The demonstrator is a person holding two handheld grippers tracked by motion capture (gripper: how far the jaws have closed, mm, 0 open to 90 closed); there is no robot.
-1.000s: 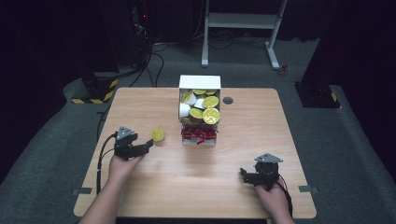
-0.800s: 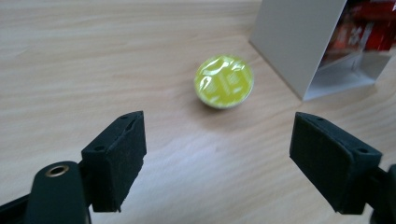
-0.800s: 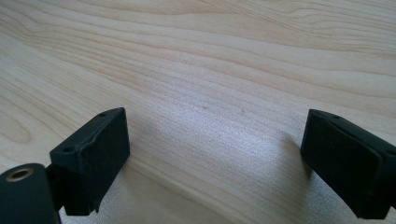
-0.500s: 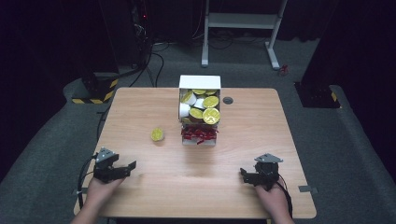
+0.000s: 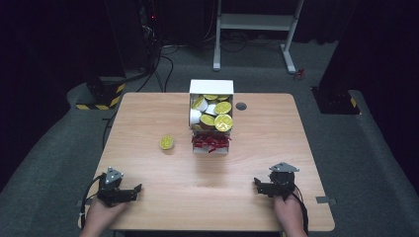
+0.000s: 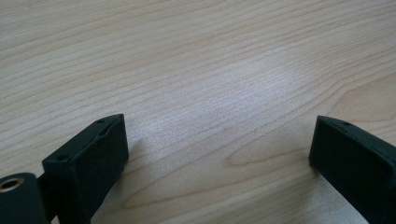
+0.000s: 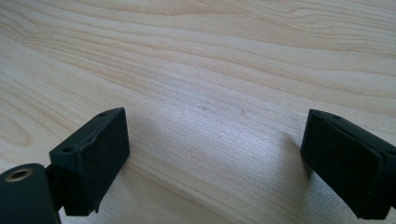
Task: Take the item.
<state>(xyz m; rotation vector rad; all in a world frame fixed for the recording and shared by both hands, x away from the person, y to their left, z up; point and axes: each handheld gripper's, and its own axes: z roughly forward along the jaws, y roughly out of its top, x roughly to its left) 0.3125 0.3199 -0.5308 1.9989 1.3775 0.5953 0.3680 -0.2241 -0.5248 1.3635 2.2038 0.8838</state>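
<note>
One yellow cup (image 5: 166, 142) lies alone on the tabletop (image 5: 148, 113).
The left gripper (image 5: 133, 189), its fingers just opened and empty, and the open right gripper (image 5: 257, 185) rest well apart from it; one white box (image 5: 211, 88) holds several more cups.

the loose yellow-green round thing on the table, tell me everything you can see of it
The loose yellow-green piece is a small round disc, apparently a capsule or lid like the ones packed in the white box; it is too small to make out more. It rests alone on the bare wooden table, left of the box and apart from it. Nothing touches it but the tabletop. Both tongs sit far off at the near edge.
</note>
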